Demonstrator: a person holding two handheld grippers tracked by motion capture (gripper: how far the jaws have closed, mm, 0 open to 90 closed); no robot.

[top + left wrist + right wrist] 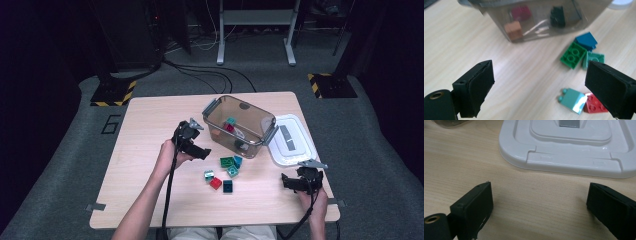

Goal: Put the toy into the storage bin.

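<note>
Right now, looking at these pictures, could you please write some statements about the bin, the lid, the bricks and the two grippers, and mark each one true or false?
1. The left gripper is open, with nothing between its jaws. True.
2. The white lid sits on top of the clear bin. False: the lid lies flat on the table beside the bin, which is open.
3. Some bricks are already inside the bin. True: a dark red brick and an orange-brown one show through its wall.
4. The right gripper is shut on a brick. False: it is open and empty over bare table, close to the lid.
5. The green brick lies loose on the table. True.
</note>
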